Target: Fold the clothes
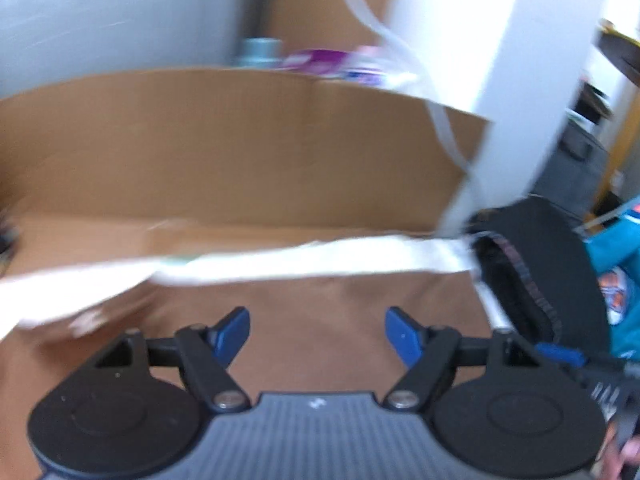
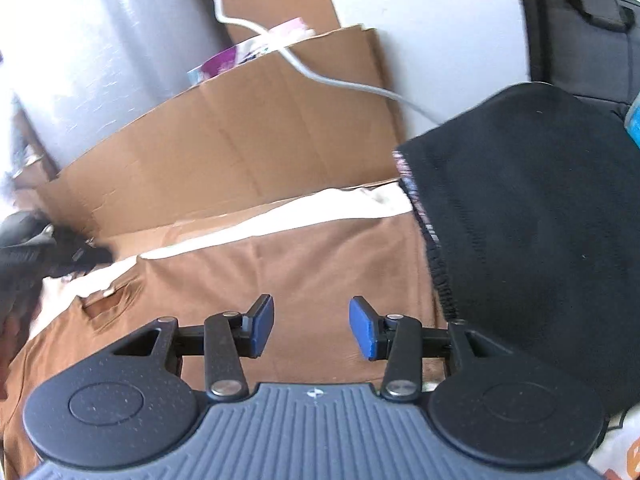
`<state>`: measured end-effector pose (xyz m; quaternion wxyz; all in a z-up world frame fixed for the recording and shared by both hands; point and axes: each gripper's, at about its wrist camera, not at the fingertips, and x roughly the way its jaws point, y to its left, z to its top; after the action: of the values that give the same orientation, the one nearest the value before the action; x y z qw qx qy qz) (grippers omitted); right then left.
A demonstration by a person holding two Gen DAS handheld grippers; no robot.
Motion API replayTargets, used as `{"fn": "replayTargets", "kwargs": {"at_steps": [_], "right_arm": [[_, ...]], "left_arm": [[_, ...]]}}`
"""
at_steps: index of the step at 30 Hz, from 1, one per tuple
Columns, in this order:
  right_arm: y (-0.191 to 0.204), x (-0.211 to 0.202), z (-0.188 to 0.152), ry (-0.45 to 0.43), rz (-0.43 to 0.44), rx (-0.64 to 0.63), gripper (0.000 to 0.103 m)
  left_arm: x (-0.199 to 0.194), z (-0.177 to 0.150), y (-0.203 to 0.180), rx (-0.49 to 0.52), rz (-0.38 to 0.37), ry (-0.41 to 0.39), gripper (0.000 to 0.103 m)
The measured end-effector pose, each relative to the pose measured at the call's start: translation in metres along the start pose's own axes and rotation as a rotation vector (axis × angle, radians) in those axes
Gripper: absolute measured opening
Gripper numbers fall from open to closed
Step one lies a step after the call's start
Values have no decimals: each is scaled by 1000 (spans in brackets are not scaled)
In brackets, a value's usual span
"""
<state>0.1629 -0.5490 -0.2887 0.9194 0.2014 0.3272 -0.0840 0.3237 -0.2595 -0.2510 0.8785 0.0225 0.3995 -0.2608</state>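
A brown garment (image 1: pixel 320 304) lies spread flat on a white surface (image 1: pixel 320 260); the right wrist view shows it (image 2: pixel 300 264) too. A black garment (image 1: pixel 552 272) with an elastic hem lies over its right edge, and it fills the right of the right wrist view (image 2: pixel 520 220). My left gripper (image 1: pixel 318 332) hangs above the brown cloth, open, with only cloth showing behind its blue pads. My right gripper (image 2: pixel 312 328) is also open over the brown cloth, with nothing between its fingers, just left of the black hem.
A cardboard sheet (image 1: pixel 240 140) stands behind the cloth, also in the right wrist view (image 2: pixel 240 140). A white cable (image 2: pixel 340 80) trails across it. A teal garment (image 1: pixel 624 248) lies at the far right. A dark blurred shape (image 2: pixel 36 248) sits at the left edge.
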Motion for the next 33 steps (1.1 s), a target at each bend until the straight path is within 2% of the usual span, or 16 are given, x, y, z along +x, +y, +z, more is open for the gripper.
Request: {"fn": "replayTargets", "kwargs": {"at_steps": [6, 10, 15, 18, 19, 21, 23, 26, 28, 33], "right_arm": [[12, -6, -1, 36, 49, -98, 51], [22, -12, -4, 29, 52, -119, 52], [32, -14, -4, 10, 63, -98, 52], [40, -12, -13, 17, 67, -121, 52], [42, -11, -17, 22, 64, -134, 52], [42, -5, -22, 33, 48, -142, 52], [42, -2, -25, 32, 24, -143, 52], [40, 0, -28, 34, 16, -130, 52], [39, 1, -31, 37, 7, -127, 52], [42, 4, -40, 48, 4, -136, 52]], "left_arm": [[-56, -43, 79, -60, 137, 14, 77], [-95, -65, 127, -151, 239, -16, 77], [-134, -90, 155, -139, 342, -61, 75], [-155, -112, 170, -147, 397, -55, 72], [-160, -119, 175, -147, 417, -44, 69], [-162, -134, 181, -130, 477, -1, 57], [-163, -146, 186, -116, 508, 42, 32], [-163, -159, 196, -121, 514, 83, 17], [-161, -167, 201, -125, 517, 99, 11], [-152, -187, 216, -143, 516, 159, 9]]}}
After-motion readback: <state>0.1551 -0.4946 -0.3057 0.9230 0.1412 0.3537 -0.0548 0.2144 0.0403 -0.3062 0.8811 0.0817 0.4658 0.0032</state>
